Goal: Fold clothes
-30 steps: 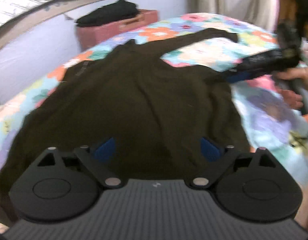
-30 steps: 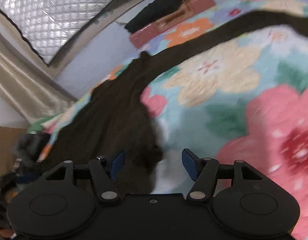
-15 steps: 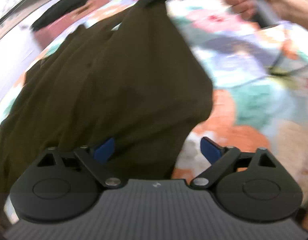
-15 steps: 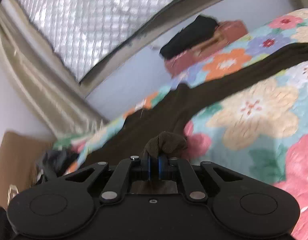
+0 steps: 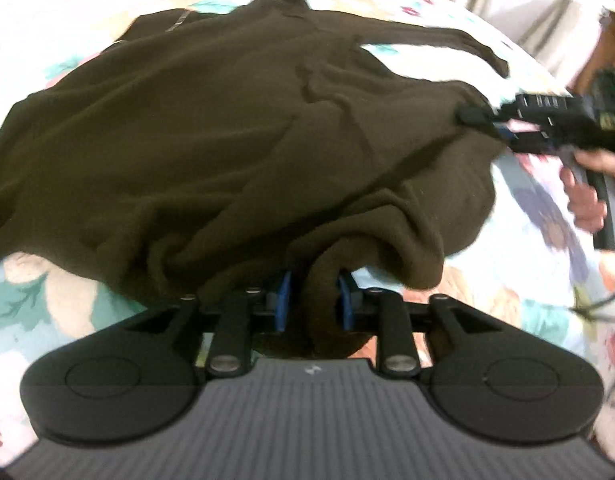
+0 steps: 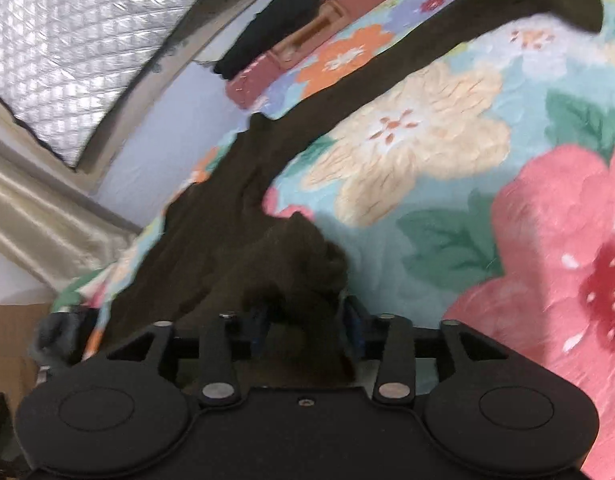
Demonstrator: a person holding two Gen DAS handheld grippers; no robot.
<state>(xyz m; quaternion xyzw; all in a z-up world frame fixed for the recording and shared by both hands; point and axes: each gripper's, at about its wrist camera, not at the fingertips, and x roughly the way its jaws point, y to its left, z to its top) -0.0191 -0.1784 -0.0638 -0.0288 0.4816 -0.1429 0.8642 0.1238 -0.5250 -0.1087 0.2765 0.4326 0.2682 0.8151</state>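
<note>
The dark brown sweater is spread over the flowered bed, mostly flat, with 1 sleeve stretched out ahead and to the right of the right gripper. A bunched hem fold sits between the fingers of the left gripper, which are closing on it. Cloth is also heaped between the right fingers, which are opening, so that corner appears released. No finished fold is seen; the folding is judged barely begun, with sleeves and body left.
</note>
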